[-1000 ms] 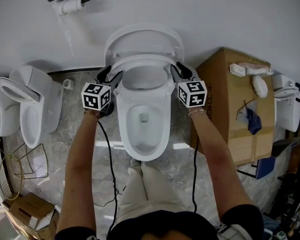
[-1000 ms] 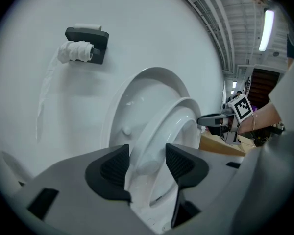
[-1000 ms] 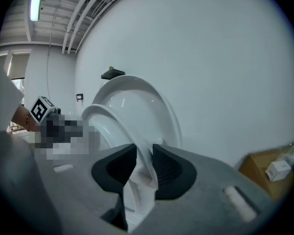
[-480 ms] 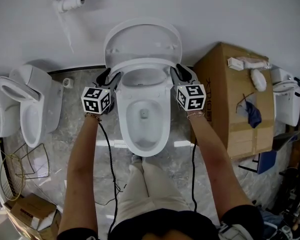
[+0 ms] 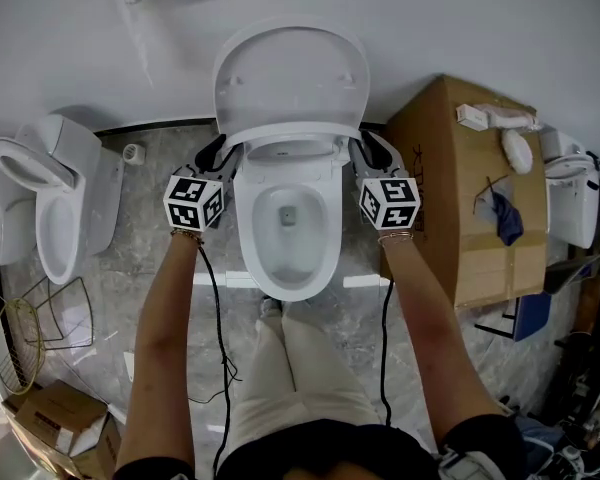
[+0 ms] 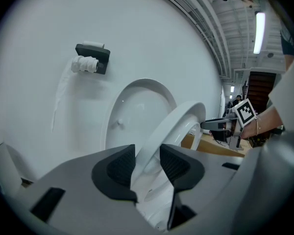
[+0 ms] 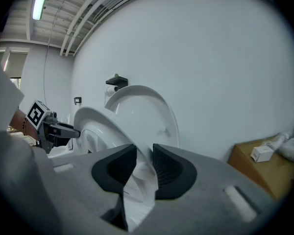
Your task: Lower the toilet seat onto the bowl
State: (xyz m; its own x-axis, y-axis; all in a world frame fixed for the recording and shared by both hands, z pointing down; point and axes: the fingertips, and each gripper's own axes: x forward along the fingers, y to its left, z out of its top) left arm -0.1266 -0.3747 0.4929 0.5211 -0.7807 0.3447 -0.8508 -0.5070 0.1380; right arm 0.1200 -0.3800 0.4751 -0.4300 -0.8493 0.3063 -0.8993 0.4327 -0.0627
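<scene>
The white plastic toilet seat (image 6: 179, 121) has tipped forward. The left gripper (image 6: 147, 164) jaws, just closing, and the right gripper (image 7: 144, 168) jaws clench its rim.

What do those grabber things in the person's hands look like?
The left gripper and right gripper each have a grey body with two black ribbed pads. A white cube printed with black square markers sits on each. A thin black cable trails from each. The forearms are bare, with a bracelet at each wrist.

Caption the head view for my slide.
Left tongs, jaws just closing, and right tongs hold the tilted toilet seat above the bowl.
</scene>
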